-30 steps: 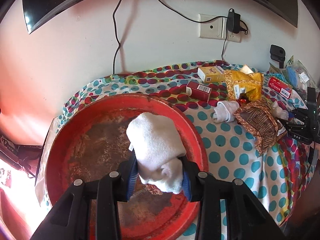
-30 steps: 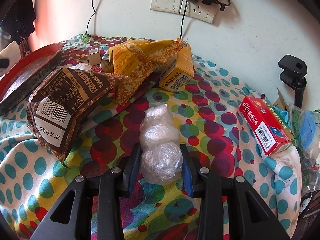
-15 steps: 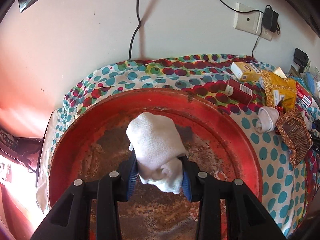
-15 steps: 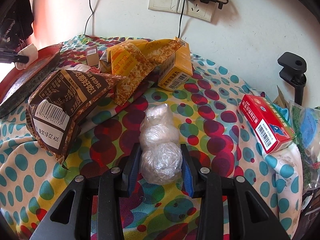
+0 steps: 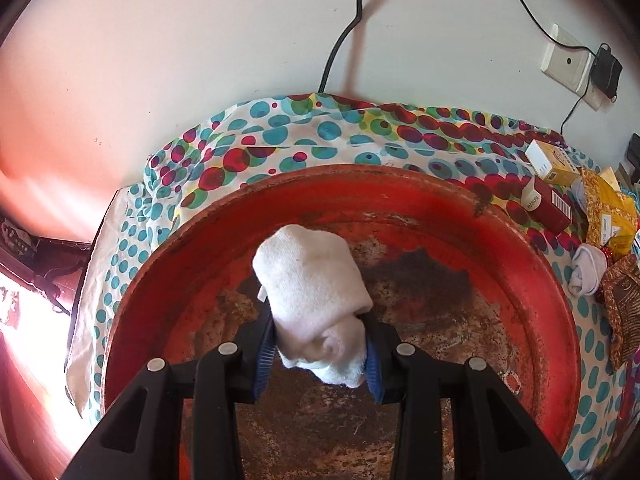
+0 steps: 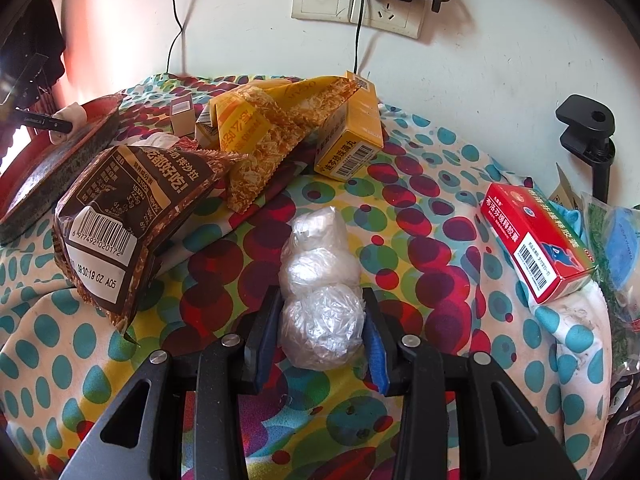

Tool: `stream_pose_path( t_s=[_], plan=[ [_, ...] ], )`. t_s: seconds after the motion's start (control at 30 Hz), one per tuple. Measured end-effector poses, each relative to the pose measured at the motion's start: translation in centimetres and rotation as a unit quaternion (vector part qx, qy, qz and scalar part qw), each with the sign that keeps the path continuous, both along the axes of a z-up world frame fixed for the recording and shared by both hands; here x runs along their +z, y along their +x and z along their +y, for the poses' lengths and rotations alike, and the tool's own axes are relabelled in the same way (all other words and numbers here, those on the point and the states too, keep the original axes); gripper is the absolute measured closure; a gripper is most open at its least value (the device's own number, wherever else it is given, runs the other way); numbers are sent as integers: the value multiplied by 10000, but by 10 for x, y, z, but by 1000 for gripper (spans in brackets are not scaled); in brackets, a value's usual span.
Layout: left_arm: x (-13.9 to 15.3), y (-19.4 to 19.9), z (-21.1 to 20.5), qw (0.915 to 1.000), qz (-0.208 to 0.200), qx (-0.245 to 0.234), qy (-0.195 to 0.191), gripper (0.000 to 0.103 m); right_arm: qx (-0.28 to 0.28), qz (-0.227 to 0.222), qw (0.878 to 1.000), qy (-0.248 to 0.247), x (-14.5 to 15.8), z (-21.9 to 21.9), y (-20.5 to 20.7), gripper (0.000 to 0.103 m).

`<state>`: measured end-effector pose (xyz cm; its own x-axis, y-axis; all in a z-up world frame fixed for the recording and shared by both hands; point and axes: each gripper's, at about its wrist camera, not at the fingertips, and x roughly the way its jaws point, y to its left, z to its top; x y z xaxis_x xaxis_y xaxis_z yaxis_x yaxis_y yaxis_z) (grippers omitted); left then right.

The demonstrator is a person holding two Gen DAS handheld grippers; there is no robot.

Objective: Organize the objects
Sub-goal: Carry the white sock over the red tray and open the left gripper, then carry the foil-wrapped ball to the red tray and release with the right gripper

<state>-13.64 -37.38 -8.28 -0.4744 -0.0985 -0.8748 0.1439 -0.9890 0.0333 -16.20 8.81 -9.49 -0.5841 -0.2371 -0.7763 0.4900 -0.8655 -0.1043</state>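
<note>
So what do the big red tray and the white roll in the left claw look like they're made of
The red tray looks like painted or enamelled metal: its glossy red rim is chipped and the base is worn to rusty brown patches. The white roll in the left claw looks like soft knitted cotton, probably a sock, with a fuzzy matte looped texture.

A white wall with a socket plate rose behind the polka-dot tablecloth.
</note>
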Motion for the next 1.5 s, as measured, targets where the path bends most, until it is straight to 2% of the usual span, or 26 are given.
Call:
stream_pose_path(
  t_s=[0.23,0.33,0.47,0.67,0.9,1.07,1.2,1.5],
  plan=[
    [-8,-7,-9,9998,-54,177,-49,63,4,-7,10000,-10,0,0,0,66],
    [-8,-7,-11,9995,-81,272,-135,60,28,2,10000,-1,0,1,0,66],
    [-8,-6,-15,9990,-111,423,-66,56,30,4,10000,1,0,1,0,66],
    [-4,0,-9,9987,-167,432,-208,50,35,-1,10000,-6,0,1,-1,66],
    [12,26,8,9989,73,431,-139,50,37,9,10000,5,0,1,-1,66],
    [32,62,42,9965,507,465,-468,50,34,8,10000,4,0,2,-1,66],
    [42,91,76,9953,806,363,-392,50,34,15,10000,12,0,2,-1,66],
    [35,139,151,9907,1255,41,-525,50,30,-58,9999,-82,-1,3,-4,66]
  ],
)
